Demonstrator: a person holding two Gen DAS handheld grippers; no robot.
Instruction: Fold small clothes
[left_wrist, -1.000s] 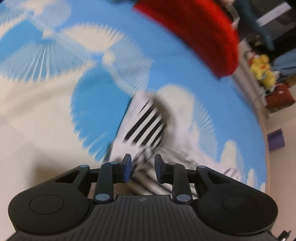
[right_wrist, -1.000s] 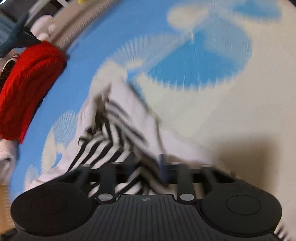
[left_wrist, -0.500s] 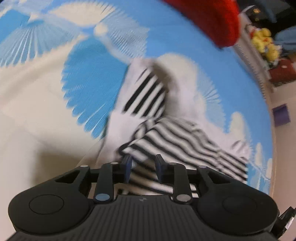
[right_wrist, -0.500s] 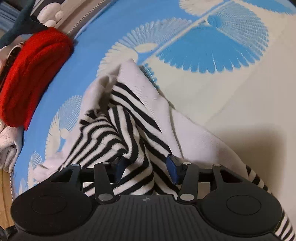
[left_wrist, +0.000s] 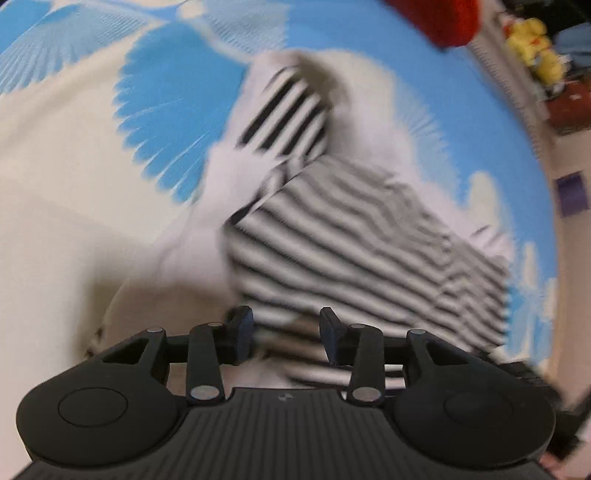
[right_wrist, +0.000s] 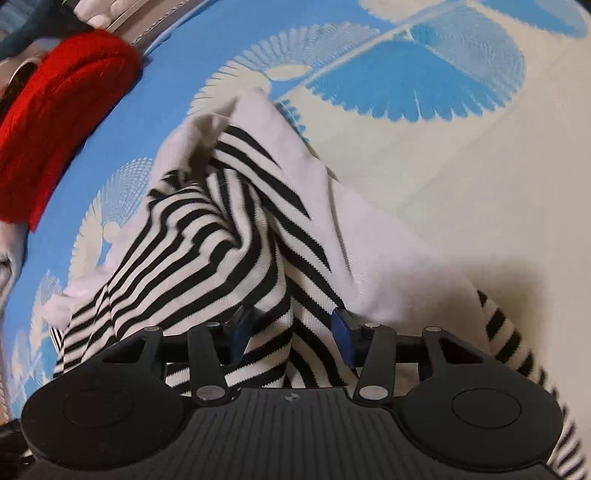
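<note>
A small black-and-white striped garment (left_wrist: 369, 240) with plain white panels lies crumpled on a blue and cream patterned bedspread (left_wrist: 74, 147). My left gripper (left_wrist: 286, 328) points steeply down at the garment's near edge. Its jaws are opening, and blurred striped cloth lies between the pads without being pressed. In the right wrist view the same garment (right_wrist: 207, 240) rises in a tented ridge that runs straight into my right gripper (right_wrist: 291, 328). That gripper is shut on a thick bunch of the striped cloth, and a white panel drapes off to its right.
A folded red knit piece (right_wrist: 55, 110) sits at the far side of the bedspread (right_wrist: 480, 166), also in the left wrist view (left_wrist: 443, 18). Beyond the bed's edge are yellow plush toys (left_wrist: 535, 48) and a purple box (left_wrist: 570, 195) on the floor.
The left gripper's jaws have widened and it has dropped closer to the garment, which now fills more of its view. The right gripper sank slightly, with the cloth still between its pads.
</note>
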